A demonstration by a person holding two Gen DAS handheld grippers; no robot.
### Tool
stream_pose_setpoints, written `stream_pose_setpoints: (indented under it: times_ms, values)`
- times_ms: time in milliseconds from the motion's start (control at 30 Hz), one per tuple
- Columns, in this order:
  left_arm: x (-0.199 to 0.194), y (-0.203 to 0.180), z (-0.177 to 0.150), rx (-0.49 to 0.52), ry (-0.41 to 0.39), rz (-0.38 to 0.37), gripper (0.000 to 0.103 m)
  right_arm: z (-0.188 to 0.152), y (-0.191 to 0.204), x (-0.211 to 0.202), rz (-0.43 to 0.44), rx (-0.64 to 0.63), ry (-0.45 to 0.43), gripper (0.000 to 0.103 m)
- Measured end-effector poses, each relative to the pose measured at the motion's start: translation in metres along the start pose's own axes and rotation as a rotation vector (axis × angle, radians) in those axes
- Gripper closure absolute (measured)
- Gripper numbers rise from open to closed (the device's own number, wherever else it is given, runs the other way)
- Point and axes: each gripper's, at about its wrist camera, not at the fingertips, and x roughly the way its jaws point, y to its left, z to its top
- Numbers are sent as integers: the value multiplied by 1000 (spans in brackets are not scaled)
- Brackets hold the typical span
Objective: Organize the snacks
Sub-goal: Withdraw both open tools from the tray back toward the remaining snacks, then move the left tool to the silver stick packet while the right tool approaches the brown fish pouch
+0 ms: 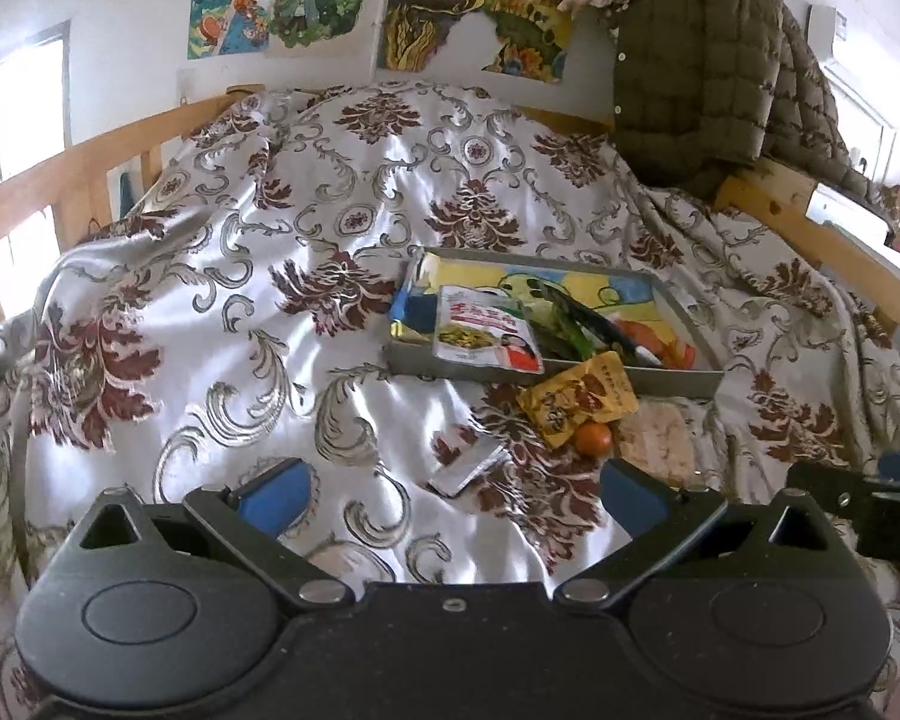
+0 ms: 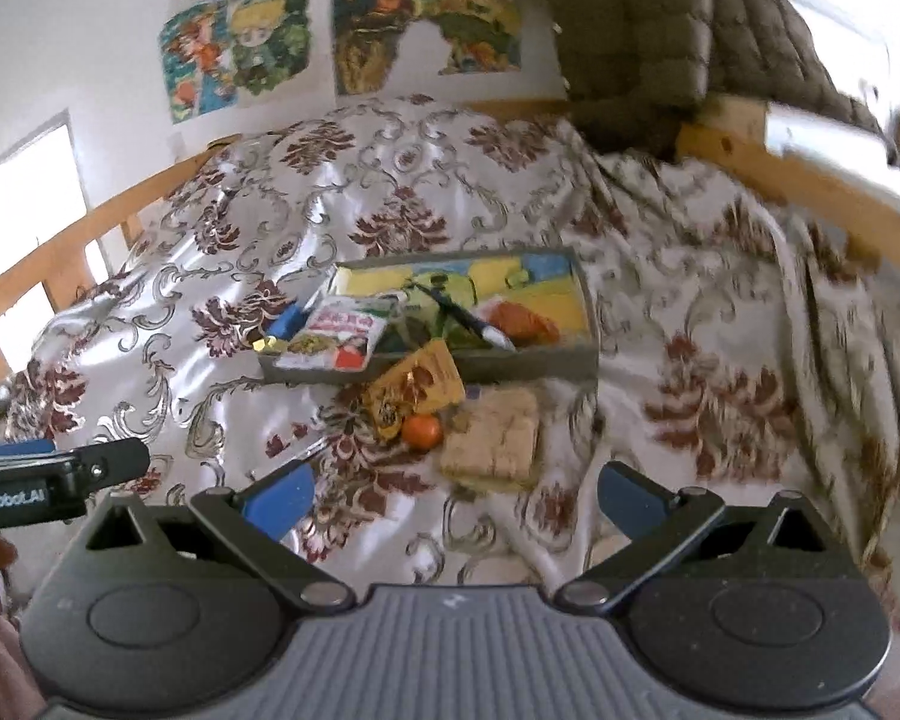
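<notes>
Left tool [image 1: 453,498] spread, empty, lower centre, right tool [image 2: 453,501] likewise, grey tray [image 1: 660,381] w/ snack packs mid-frame on bed [image 1: 240,300], yellow packet [image 1: 579,399], orange [image 1: 594,439], cracker pack [image 2: 492,435] just below tray.

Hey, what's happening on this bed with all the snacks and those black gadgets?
A person is tidying snacks with a hand-held claw in each hand. Both the left claw and the right claw are open and empty, held above the patterned bedspread. A shallow tray already holds a white packet and a few other items. Outside it are a yellow packet leaning on the tray's edge, an orange, a pale cracker pack and a small silver packet.
</notes>
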Motion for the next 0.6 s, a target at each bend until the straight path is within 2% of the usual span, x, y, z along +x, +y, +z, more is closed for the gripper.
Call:
stream_pose_setpoints:
  times_ms: [200,400,600]
  values:
    - [15,1,14,57,-3,2,1,10,9,13,-21,-144,-30,0]
    - [37,4,19,89,5,-16,1,12,-1,40,-32,-163,-8,0]
    - [65,6,15,89,54,-55,1,6,-8,69,8,-209,23,0]
